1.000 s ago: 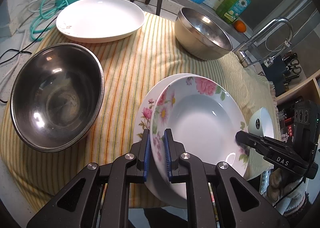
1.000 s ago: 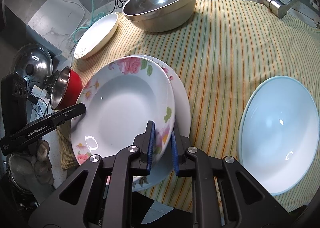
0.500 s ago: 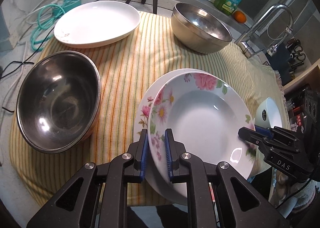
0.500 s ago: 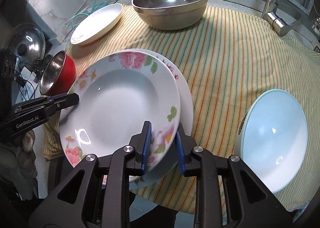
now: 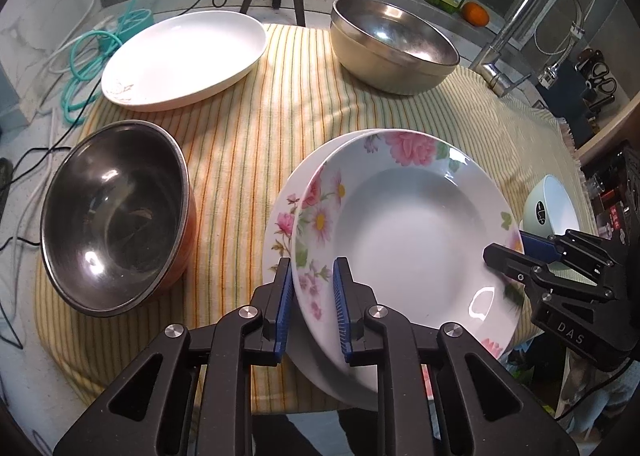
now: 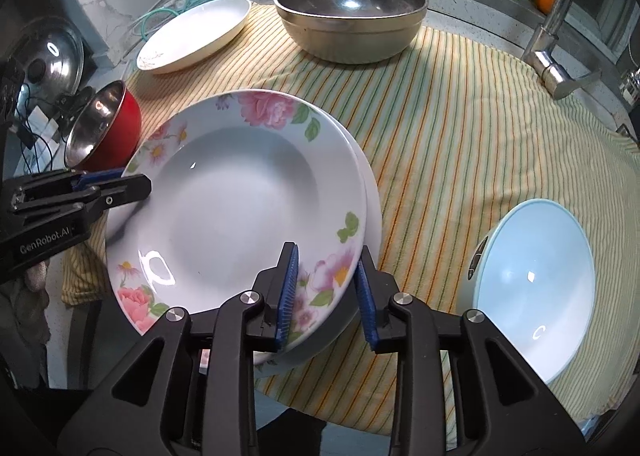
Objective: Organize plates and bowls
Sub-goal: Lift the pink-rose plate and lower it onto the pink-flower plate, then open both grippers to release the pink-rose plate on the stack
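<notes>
A deep floral plate lies on a second floral plate, slightly offset, on the striped cloth. My left gripper straddles the top plate's near-left rim. Its jaws are opening, with a small gap beside the rim. In the right wrist view the same top plate covers the lower plate. My right gripper straddles both rims at the opposite side, and its jaws are opening wide and are clear of the china. Each gripper shows in the other's view: the right gripper and the left gripper.
A steel bowl with a red outside sits left of the plates. A white oval dish and a large steel bowl stand at the back. A pale blue bowl is on the right, near the cloth's edge. A faucet rises behind.
Both grippers' jaws have parted around the top plate's rim, the right one more. The top plate now rests flatter on the lower plate. Both hands have rolled slightly.
</notes>
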`<state>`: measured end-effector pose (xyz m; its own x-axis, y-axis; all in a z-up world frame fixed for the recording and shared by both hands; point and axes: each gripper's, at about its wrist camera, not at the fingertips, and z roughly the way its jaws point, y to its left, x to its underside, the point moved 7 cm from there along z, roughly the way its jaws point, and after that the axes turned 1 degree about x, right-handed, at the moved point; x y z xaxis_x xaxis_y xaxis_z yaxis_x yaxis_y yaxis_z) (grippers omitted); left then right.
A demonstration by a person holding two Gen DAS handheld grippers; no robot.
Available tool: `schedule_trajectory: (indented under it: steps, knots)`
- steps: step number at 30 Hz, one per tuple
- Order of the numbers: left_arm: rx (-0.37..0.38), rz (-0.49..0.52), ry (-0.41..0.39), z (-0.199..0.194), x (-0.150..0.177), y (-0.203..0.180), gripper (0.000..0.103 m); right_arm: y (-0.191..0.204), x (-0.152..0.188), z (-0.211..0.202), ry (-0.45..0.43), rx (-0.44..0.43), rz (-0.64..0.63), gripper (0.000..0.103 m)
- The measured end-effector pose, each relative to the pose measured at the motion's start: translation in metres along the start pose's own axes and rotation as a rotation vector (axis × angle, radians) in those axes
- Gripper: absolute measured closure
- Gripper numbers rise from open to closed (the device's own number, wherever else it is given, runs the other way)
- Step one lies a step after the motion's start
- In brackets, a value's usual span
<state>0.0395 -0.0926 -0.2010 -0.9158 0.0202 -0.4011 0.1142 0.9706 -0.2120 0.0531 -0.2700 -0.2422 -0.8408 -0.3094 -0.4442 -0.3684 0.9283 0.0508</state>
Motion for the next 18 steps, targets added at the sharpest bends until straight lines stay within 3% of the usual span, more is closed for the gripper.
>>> schedule_trajectory:
  steps: [3, 13, 18]
  knots:
    - [-0.009, 0.004, -0.002, -0.0003, 0.0005, -0.0009, 0.087, 0.004, 0.0013, -0.0002, -0.001, 0.025, -0.036, 0.066]
    - [-0.021, 0.038, 0.001, 0.0003, 0.0013, -0.0043, 0.082, 0.0041, -0.0003, 0.0, -0.007, 0.05, -0.046, 0.064]
    - [-0.002, 0.023, 0.006, 0.0004, 0.0001, -0.0027, 0.081, 0.0062, -0.0007, 0.0003, -0.006, 0.035, -0.042, 0.055]
